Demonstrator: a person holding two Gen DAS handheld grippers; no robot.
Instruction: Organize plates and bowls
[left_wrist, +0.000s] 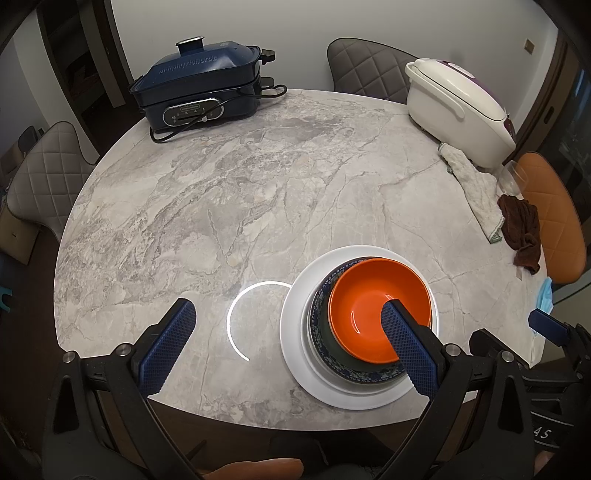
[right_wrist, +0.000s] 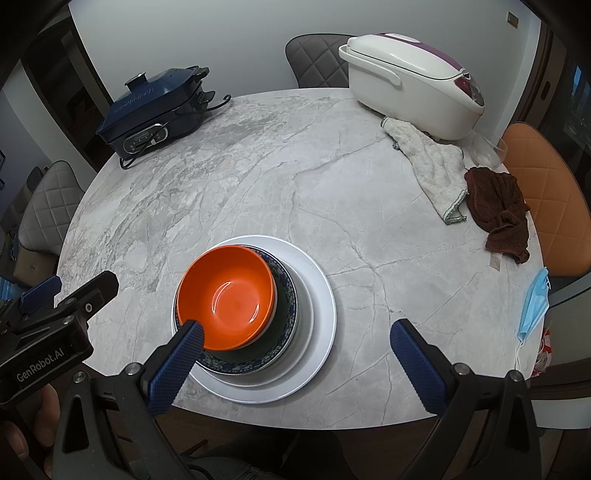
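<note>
Grey-veined marble covers the round table (right_wrist: 258, 166), with a dark blue electric cooker (right_wrist: 155, 110) at the far left, a white rice cooker (right_wrist: 413, 74) at the far right and two crumpled cloths (right_wrist: 461, 184) beside it. Near the front edge sits the stack: an orange bowl (right_wrist: 227, 295) nested in a dark bowl with a blue patterned rim (right_wrist: 288, 295), which rests on a smaller white plate (right_wrist: 306, 314) lying on a large white plate (right_wrist: 325, 295). The orange bowl sits off-centre, pushed toward the left side of the bowl under it. Both tongs are released and carry nothing: the left gripper (left_wrist: 288, 332) has one blue pad (left_wrist: 406, 343) over the orange bowl's near rim and the other out over bare marble, while the right gripper (right_wrist: 295, 362) spreads wide, its left pad (right_wrist: 177, 365) in front of the stack's near edge; whether either pad touches the dishes I cannot tell. The plates and dark bowl look glazed, so probably heavy, stiff, slick and liable to chip if knocked together; the orange bowl has a duller sheen and may be light plastic. A bowl is best pinched across its rim wall, one pad inside and one outside, and lifted straight up; the plates offer only a thin lip, so a grip there would need to be firm and level
</note>
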